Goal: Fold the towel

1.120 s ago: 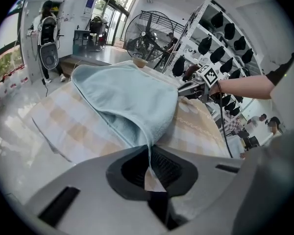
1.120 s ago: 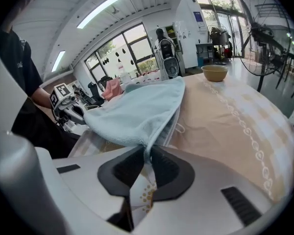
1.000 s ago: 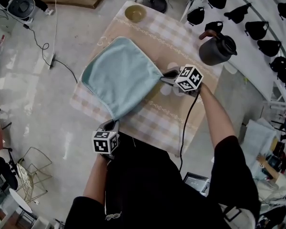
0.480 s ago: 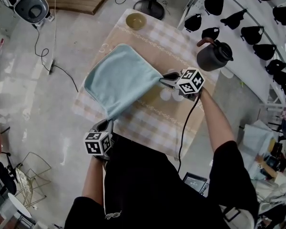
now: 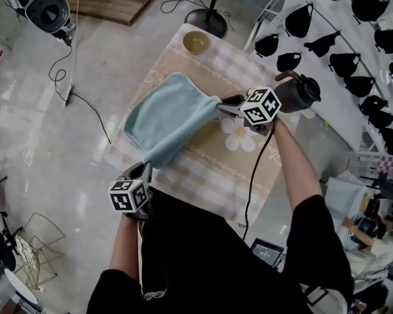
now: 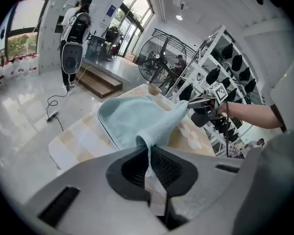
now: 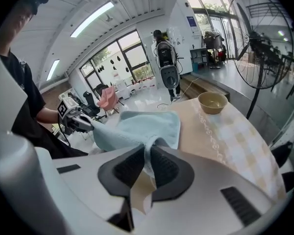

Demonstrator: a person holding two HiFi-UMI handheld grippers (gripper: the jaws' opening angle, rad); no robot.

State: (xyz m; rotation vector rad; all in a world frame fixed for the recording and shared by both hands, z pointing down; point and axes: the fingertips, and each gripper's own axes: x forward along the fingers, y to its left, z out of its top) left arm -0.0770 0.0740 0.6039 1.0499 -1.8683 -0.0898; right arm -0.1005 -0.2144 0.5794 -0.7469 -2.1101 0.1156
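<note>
Towel (image 5: pixel 167 120): first fold in hand, judged early. Near edge raised and taut between two corners, far half lying on desk (image 5: pixel 249 169).
Next move: carry both corners level to far hem, align, let go.
Look: pale blue, soft pile, stitched hem.
Left gripper (image 5: pixel 143 171) jaws clenched on one corner, right gripper (image 5: pixel 224 103) jaws on other.
Bowl (image 5: pixel 196 42) beyond far hem, apart.

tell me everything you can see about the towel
The towel is pale blue, soft terry-looking cloth with a stitched hem and rounded corners. Its near edge is held up off the checked tablecloth. One corner is pinched in the shut left gripper, the other in the shut right gripper, and the cloth sags between them. Its far part lies flat on the tablecloth.
</note>
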